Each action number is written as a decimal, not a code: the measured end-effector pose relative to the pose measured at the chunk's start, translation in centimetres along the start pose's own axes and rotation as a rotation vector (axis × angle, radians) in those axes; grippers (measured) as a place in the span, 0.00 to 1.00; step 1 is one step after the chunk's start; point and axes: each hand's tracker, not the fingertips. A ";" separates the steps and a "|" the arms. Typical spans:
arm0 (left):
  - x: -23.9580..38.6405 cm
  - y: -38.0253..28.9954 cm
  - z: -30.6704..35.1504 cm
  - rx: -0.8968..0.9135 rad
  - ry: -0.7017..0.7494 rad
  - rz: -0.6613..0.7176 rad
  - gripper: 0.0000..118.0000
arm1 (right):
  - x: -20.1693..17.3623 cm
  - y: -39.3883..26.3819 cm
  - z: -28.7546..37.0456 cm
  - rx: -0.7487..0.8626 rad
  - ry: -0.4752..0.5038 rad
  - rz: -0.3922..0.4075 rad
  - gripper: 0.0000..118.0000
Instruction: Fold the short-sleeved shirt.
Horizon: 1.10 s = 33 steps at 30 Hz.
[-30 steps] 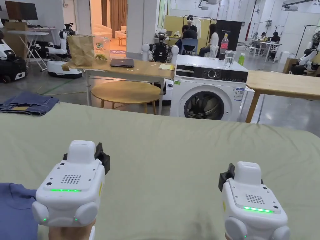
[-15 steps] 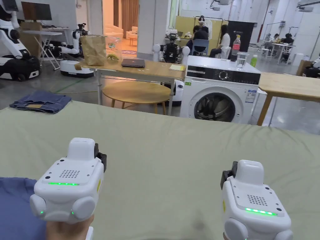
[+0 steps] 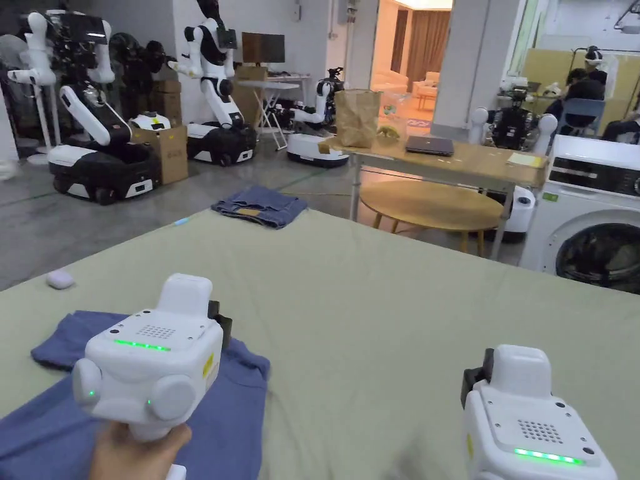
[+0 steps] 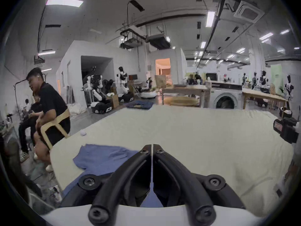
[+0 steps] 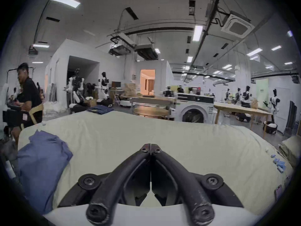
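1. I see the crumpled blue short-sleeved shirt lying at the near left corner of the wide surface covered in pale green cloth; part of it runs off the head view's lower edge.
2. My white left gripper hovers above the shirt, held by a bare hand. In the left gripper view its black jaws stand together at the tips with only a hairline slit between them, and they grip nothing.
3. My white right gripper hangs over bare cloth towards the near right side, well apart from the shirt. Its jaws also meet at the tips and hold nothing.
4. A folded dark blue denim garment rests at the far left corner of the surface.
5. A small white rounded object lies at the left edge, beyond the shirt.
6. Behind the surface stand a white front-loading washing machine, a round wooden low table and several white-and-black robots.
7. A person in a black top sits beside the left edge.
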 end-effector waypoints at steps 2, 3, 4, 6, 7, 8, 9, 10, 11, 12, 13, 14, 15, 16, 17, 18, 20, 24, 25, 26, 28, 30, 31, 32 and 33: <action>-1.9 -0.5 -0.2 -0.074 0.000 0.005 0.00 | -1.2 -0.5 -0.2 -0.011 0.023 0.012 0.00; -2.7 -0.8 -0.6 -0.119 -0.007 0.002 0.00 | -1.7 -0.8 -0.3 -0.017 0.032 0.019 0.00; -3.3 -1.0 -0.9 -0.167 -0.019 0.000 0.00 | -2.1 -1.1 -0.4 -0.022 0.042 0.023 0.00; -4.4 -1.6 -1.6 -0.264 -0.041 0.005 0.10 | -2.7 -1.6 -0.5 -0.038 0.060 0.034 0.00; -4.8 -1.9 -2.0 -0.297 -0.063 0.016 0.20 | -2.7 -1.8 -0.5 -0.043 0.066 0.038 0.00; -5.4 -2.3 -2.5 -0.333 -0.085 0.039 0.36 | -2.9 -2.0 -0.5 -0.049 0.070 0.045 0.00; -5.6 -2.6 -3.0 -0.374 -0.088 0.049 0.56 | -3.0 -2.2 -0.6 -0.053 0.072 0.050 0.00; -5.7 -2.9 -3.5 -0.411 -0.103 0.063 0.64 | -3.0 -2.4 -0.6 -0.057 0.071 0.056 0.00; -5.8 -3.3 -4.0 -0.438 -0.127 0.080 0.67 | -2.8 -2.6 -0.6 -0.063 0.070 0.062 0.00; -5.7 -3.6 -4.4 -0.463 -0.139 0.094 0.70 | -2.7 -2.7 -0.6 -0.069 0.069 0.065 0.00; -5.6 -3.9 -4.8 -0.486 -0.160 0.108 0.71 | -2.6 -2.8 -0.7 -0.075 0.068 0.065 0.00; -5.5 -4.3 -5.4 -0.508 -0.188 0.126 0.71 | -2.4 -3.0 -0.7 -0.082 0.067 0.064 0.00; -5.3 -4.8 -6.1 -0.536 -0.197 0.139 0.72 | -2.1 -3.1 -0.7 -0.089 0.064 0.062 0.00; -5.1 -5.2 -6.7 -0.564 -0.193 0.146 0.72 | -1.9 -3.2 -0.7 -0.093 0.061 0.061 0.00; -4.8 -5.7 -7.5 -0.599 -0.192 0.149 0.72 | -1.7 -3.3 -0.7 -0.099 0.057 0.061 0.00; -4.5 -6.3 -8.2 -0.622 -0.201 0.145 0.72 | -1.5 -3.3 -0.7 -0.102 0.055 0.062 0.00; -3.7 -7.7 -9.9 -0.717 -0.192 0.117 0.72 | -1.2 -3.5 -0.7 -0.108 0.047 0.066 0.00; -1.8 -9.5 -10.5 -0.712 -0.146 -0.032 0.72 | -0.6 -3.7 -0.6 -0.123 0.038 0.073 0.00; -1.5 -9.3 -10.2 -0.711 -0.121 -0.039 0.71 | -0.4 -3.8 -0.6 -0.124 0.036 0.074 0.00; -1.0 -9.1 -10.2 -0.730 -0.117 -0.033 0.69 | -0.3 -3.9 -0.5 -0.125 0.032 0.074 0.00; -0.6 -8.8 -10.0 -0.726 -0.128 -0.060 0.56 | 0.0 -4.0 -0.4 -0.125 0.025 0.071 0.00; -0.2 -8.6 -9.7 -0.715 -0.146 -0.110 0.40 | 0.2 -4.0 -0.4 -0.132 0.026 0.070 0.00; -0.2 -8.5 -9.6 -0.707 -0.147 -0.118 0.30 | 0.3 -4.0 -0.3 -0.133 0.025 0.071 0.00; -0.5 -8.5 -9.5 -0.699 -0.152 -0.119 0.21 | 0.5 -4.0 -0.2 -0.134 0.023 0.070 0.00; -0.9 -8.5 -9.4 -0.695 -0.150 -0.107 0.11 | 0.6 -4.0 -0.1 -0.134 0.022 0.070 0.00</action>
